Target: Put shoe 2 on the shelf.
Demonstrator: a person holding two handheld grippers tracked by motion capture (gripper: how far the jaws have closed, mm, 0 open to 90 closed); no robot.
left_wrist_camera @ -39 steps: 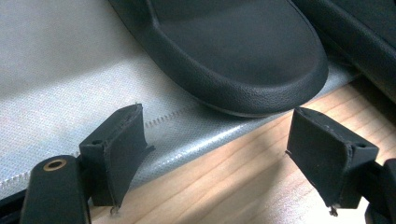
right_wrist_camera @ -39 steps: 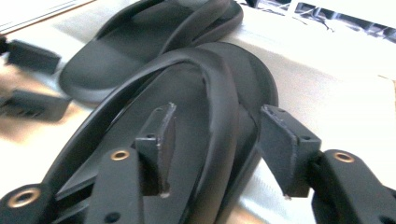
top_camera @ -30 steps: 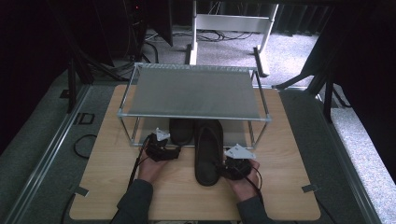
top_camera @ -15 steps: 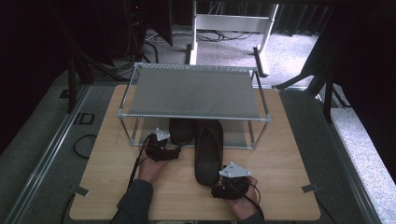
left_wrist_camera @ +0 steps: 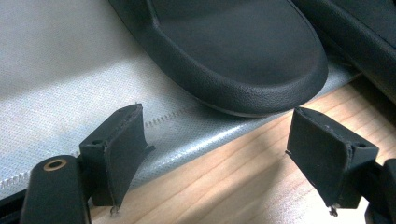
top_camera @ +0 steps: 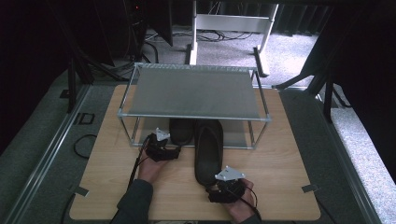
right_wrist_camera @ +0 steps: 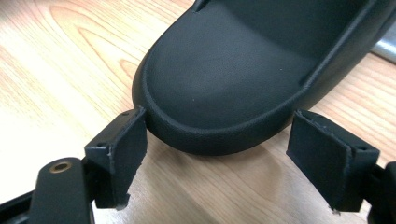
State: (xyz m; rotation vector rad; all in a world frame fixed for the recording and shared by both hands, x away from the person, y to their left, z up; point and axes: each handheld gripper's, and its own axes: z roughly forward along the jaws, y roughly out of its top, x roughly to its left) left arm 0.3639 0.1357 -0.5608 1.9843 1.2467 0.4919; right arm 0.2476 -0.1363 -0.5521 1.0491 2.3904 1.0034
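While my left tool sat parted behind the inner slipper under the rack, my right tool, just opening, framed the outer slipper's heel on the bench, unclamped.

Table carries a two-level rack toward its far side. Two slippers side by side: left slipper sits on the rack's lower shelf, heel at the shelf's front edge; right slipper lies to its right, toe under the rack, heel out on the bare tabletop. Left gripper just before the left slipper's heel, right gripper at the right slipper's heel. A stand on the floor behind the table.
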